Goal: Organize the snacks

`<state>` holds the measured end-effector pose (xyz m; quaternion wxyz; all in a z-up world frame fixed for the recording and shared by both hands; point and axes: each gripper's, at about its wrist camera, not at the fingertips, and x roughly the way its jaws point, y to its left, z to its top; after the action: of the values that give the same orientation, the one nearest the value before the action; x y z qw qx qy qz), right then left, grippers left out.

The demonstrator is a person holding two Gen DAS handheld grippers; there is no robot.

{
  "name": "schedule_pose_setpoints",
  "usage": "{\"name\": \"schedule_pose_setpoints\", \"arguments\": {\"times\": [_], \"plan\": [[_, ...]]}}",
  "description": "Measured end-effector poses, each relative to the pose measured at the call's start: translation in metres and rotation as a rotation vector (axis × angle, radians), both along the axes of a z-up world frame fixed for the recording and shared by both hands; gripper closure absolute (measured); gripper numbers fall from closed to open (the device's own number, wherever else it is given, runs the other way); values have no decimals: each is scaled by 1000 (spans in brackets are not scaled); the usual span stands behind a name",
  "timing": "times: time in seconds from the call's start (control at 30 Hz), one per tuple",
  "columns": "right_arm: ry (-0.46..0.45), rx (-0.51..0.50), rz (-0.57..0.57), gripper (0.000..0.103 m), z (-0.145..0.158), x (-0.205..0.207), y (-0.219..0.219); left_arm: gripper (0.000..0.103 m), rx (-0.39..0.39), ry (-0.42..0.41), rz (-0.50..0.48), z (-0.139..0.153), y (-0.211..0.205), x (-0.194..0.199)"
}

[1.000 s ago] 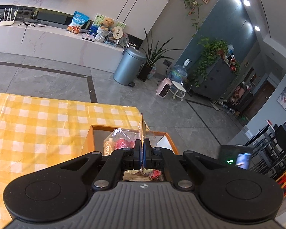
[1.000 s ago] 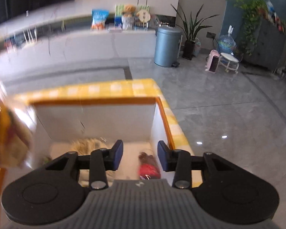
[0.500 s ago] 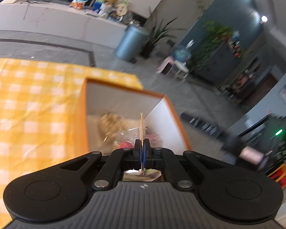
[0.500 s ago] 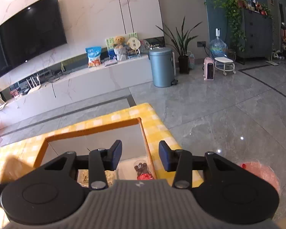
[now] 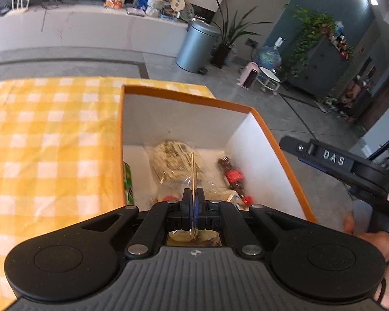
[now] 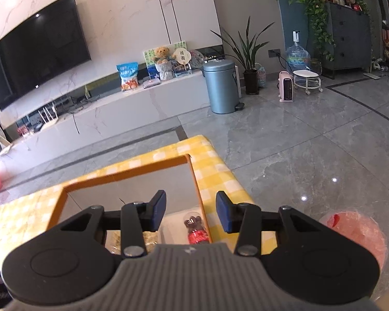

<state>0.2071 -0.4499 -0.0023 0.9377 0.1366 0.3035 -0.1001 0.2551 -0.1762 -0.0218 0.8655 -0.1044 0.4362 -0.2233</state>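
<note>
An orange-rimmed white box stands on the yellow checked tablecloth. My left gripper is shut on the sealed edge of a clear snack bag and holds it over the box. In the box lie a pale round snack pack, a dark red-wrapped snack and a green packet against the left wall. My right gripper is open and empty above the box's right wall. The red snack shows below it. The right gripper's body also appears in the left wrist view.
The box sits at the table's far right corner, with grey tiled floor beyond. A pink bin with a plastic liner stands on the floor to the right. A grey trash can and a TV bench are far off.
My left gripper has moved further over the box with the bag, so more of the inside shows. My right gripper has lifted up and back from inside the box and stays open.
</note>
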Motion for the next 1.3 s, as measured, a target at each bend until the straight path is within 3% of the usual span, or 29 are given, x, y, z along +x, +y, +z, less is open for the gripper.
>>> {"name": "schedule_pose_setpoints", "arguments": {"times": [0.1, 0.3, 0.43, 0.57, 0.67, 0.77, 0.83, 0.9, 0.97, 1.03, 1.2, 1.3], "plan": [[23, 21, 17, 61, -6, 4, -1, 101, 34, -16, 12, 0, -1, 0], [49, -17, 41, 60, -10, 7, 8, 97, 256, -141, 91, 1, -17, 0], [53, -33, 45, 60, -11, 5, 9, 84, 274, -164, 81, 1, -18, 4], [61, -32, 45, 60, -11, 7, 9, 75, 230, -173, 91, 4, -15, 10], [70, -31, 46, 60, -11, 8, 10, 68, 125, -184, 79, 12, -7, 17], [73, -29, 49, 60, -10, 8, 9, 46, 1, -249, 25, 26, 3, 15], [72, -25, 47, 60, -10, 8, 8, 16, -63, -336, 6, 37, 10, 6], [73, -29, 45, 60, -9, 7, 9, 7, -78, -438, -12, 47, 14, -7], [67, -36, 43, 60, -7, 7, 12, 2, -45, -543, -25, 56, 15, -23], [56, -44, 47, 60, -4, 5, 14, 0, 3, -593, -13, 66, 10, -36], [11, -96, 35, 60, 9, -9, 27, 0, 215, -543, 35, 86, 6, -64], [-27, -141, 43, 60, 24, -21, 41, 0, 367, -524, 121, 96, 7, -80]]}}
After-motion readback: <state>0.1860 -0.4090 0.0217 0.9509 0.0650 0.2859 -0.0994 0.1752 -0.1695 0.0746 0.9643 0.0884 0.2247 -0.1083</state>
